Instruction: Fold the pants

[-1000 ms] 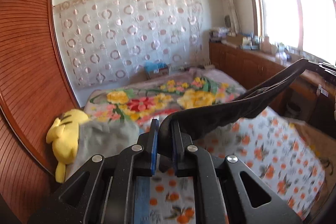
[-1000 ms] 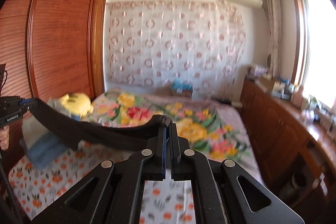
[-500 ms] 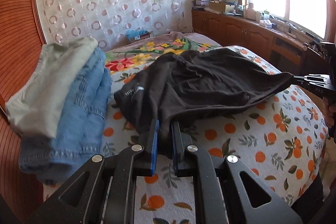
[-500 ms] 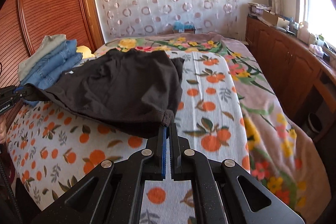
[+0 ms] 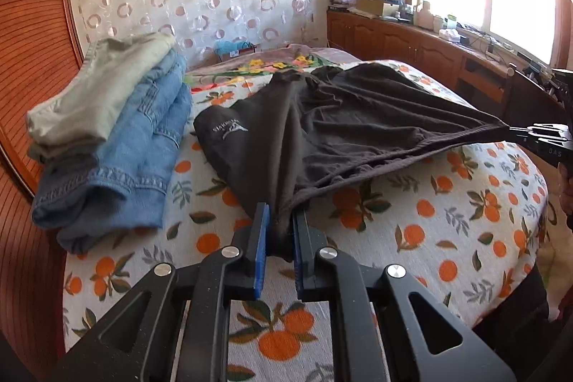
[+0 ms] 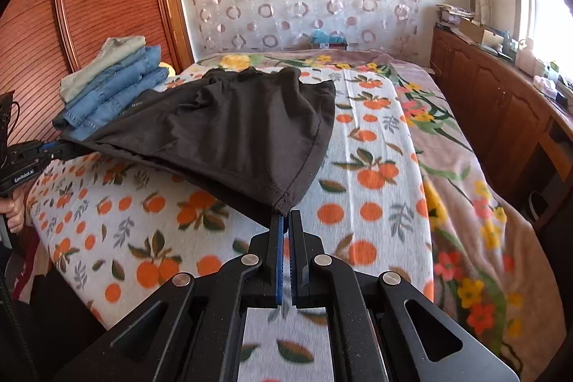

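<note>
- Right wrist view shows the big bed with the white blanket printed with oranges. If the cloth is laid too close to the near edge, part of it could slide off the side.
- The dark brown, soft cotton pants (they look like shorts) are stretched between the two grippers. The far part rests on the bed and the near edge hangs just above it. If both sides do not go down together, the cloth could land crooked and wrinkled, and the fold would be messy.
- The stack of folded blue jeans with a pale green garment on top sits just beside the pants. A pull to that side could bump the stack or drag the pants onto it.
- The left gripper is clamped on a thick bunch of the waist edge. The bunch could stay crumpled when let go.
- The right gripper is pinched tight on only a tiny corner of the hem. A hard tug could make that corner slip out, and the side would drop in a heap.
</note>
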`<state>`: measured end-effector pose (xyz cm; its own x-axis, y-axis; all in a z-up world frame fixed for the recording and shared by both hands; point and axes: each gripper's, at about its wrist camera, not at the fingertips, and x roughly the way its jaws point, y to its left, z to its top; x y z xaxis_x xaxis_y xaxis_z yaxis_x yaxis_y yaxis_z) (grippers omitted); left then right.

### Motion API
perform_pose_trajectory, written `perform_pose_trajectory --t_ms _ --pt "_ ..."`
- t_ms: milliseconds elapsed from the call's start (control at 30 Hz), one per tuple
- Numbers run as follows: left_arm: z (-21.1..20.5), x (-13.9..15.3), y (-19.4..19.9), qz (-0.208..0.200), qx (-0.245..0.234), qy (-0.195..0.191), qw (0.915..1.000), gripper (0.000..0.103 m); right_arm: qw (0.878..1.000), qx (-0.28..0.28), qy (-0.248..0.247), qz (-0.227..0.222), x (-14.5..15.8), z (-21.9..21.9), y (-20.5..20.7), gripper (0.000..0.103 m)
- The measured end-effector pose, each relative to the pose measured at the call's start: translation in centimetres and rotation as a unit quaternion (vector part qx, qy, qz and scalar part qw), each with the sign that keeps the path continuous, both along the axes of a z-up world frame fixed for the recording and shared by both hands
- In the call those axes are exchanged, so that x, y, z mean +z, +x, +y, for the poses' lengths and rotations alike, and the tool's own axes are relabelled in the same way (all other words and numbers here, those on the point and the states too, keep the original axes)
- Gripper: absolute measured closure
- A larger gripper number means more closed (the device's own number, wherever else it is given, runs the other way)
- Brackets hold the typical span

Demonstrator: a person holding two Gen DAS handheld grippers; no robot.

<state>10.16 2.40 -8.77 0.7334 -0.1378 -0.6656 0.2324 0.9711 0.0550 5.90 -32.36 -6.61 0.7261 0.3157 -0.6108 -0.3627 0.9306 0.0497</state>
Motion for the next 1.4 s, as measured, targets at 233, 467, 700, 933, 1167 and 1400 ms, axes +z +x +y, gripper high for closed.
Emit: perform_pose_trajectory --t_ms 233,467,700,933,1167,1400 --pt "-0.1 -1.3 -1.9 0.019 -0.008 -0.015 0.9997 0.088 1.000 -0.003 -0.008 0.010 -1.0 -0.1 -0.9 0.101" --pt "1.0 -0.5 -3.4 0.017 -0.003 -0.034 0.9993 0.083 1.000 -0.003 -0.019 0.015 -0.8 0.2 -0.8 0.101" --pt "1.5 0.6 -3.8 0.003 0.003 -0.048 0.9988 0.055 0.999 -0.020 -0.011 0.027 -0.8 -1.3 -1.3 0.101" --pt "1.8 -0.1 -2.4 0.004 0.018 -0.053 0.9984 0.057 1.000 -0.017 -0.008 0.011 0.2 -1.4 -2.7 0.093" --pt "1.7 -2.3 -1.2 0.043 0.023 -0.051 0.9975 0.066 1.000 -0.009 -0.015 0.006 -0.4 -0.3 -2.4 0.078" --pt "1.4 -3.6 -0.8 0.061 0.023 -0.044 0.9969 0.066 0.999 -0.019 -0.037 0.014 -1.1 0.0 -1.0 0.078"
